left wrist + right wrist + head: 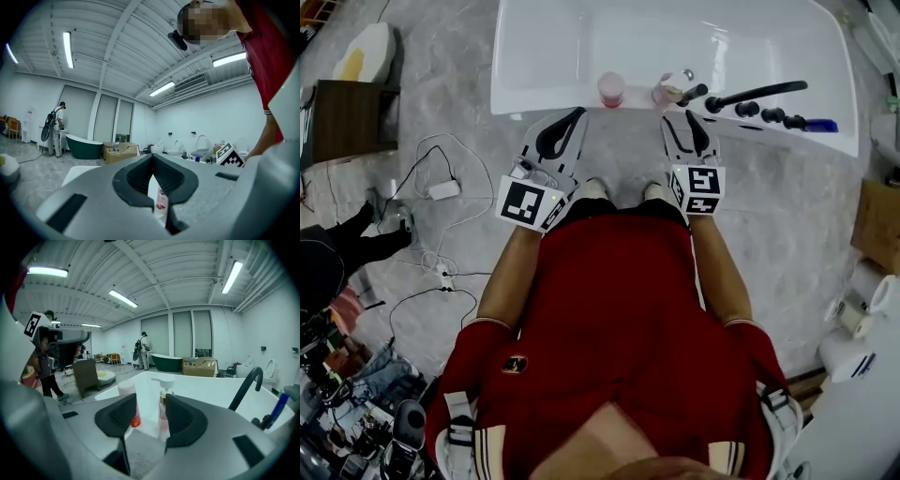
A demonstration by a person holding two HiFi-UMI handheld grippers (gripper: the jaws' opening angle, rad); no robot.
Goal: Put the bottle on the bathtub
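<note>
Two bottles stand on the near rim of the white bathtub (544, 94): a squat pink bottle (611, 89) and a pump bottle (669, 90) to its right. My right gripper (680, 118) hovers just short of the pump bottle, open and empty. In the right gripper view the pump bottle (162, 401) shows in the gap of that gripper (151, 399), with the pink bottle (128, 404) left of it. My left gripper (578, 115) is shut on nothing, near the tub's edge. In the left gripper view a bottle (161, 202) peeks from behind the closed left gripper (152, 159).
A black faucet (757, 92) with knobs and a blue item (823, 125) sit on the tub rim at the right. Cables and a power strip (442, 189) lie on the floor at left, beside a wooden cabinet (342, 117). Paper rolls (862, 291) sit at right.
</note>
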